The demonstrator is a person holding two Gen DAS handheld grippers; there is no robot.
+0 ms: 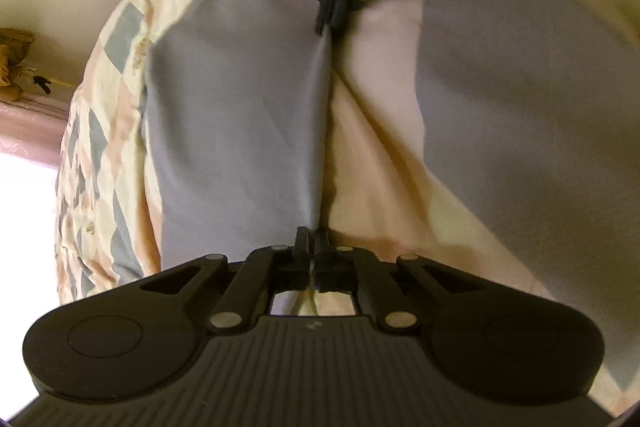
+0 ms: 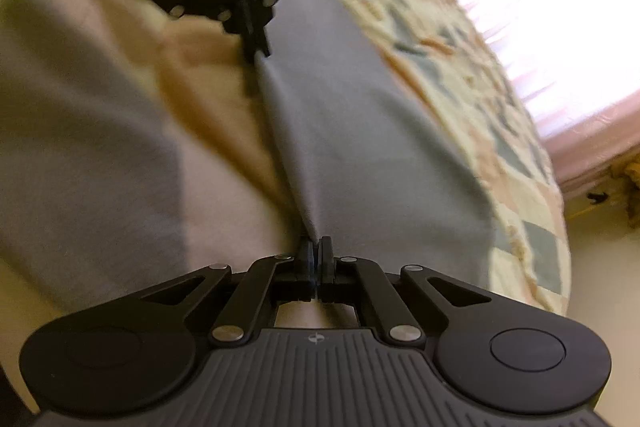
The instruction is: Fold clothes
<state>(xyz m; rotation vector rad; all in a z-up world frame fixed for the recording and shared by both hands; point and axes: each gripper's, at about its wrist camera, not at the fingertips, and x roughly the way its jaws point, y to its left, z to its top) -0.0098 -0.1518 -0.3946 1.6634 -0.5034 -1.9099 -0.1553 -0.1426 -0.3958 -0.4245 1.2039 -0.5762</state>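
Nearest the left wrist lens, the left gripper [image 1: 312, 233] is pinched tight on the edge of a grey-blue garment [image 1: 240, 115], the cloth running taut straight ahead. At the far end of that edge the right gripper [image 1: 332, 23] faces back, its fingers likewise closed on the same fabric. The right wrist view mirrors this: the fold line stretches between the two grips, and the rest of the garment hangs or drapes to either side over a patchwork quilt [image 2: 472, 75] on the bed. To do this step well, I judge both hands should keep even tension, travel together at matching height, and lay the held edge down squarely before letting go. Uneven pull would skew the fold.
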